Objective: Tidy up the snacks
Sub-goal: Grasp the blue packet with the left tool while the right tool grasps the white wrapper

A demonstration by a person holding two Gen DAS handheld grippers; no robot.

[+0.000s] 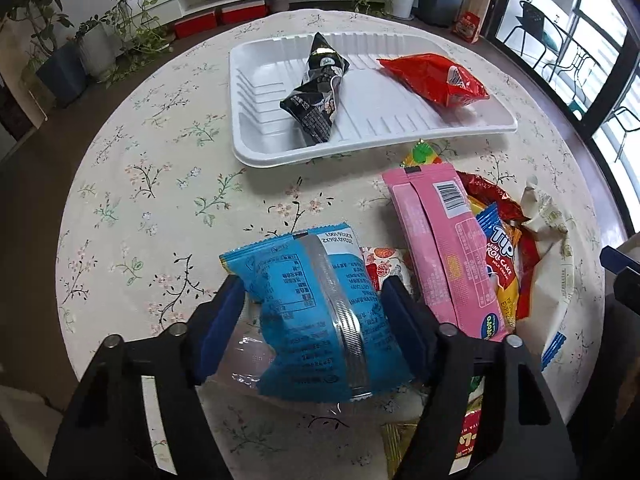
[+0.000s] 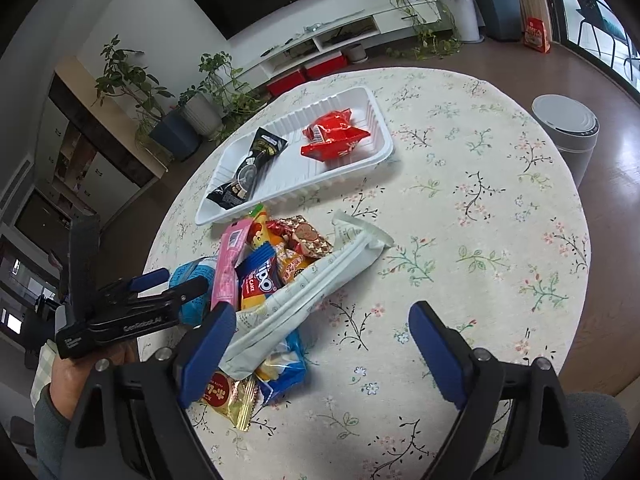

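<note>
Between left tool [image 1: 312, 292] pads, gripped: crinkly blue snack pkt [image 1: 316, 320], prob. back-side up; right tool [image 2: 322, 316] released.

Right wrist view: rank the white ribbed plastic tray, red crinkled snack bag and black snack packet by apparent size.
1. White ribbed plastic tray
2. Red crinkled snack bag
3. Black snack packet
Bag and packet look close; unsure.

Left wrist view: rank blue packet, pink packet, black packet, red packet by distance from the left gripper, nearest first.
1. blue packet: clamped between the left gripper fingers.
2. pink packet: just right, in the pile.
3. black packet: ahead, in the white tray, left part.
4. red packet: tray's far right end.
</note>
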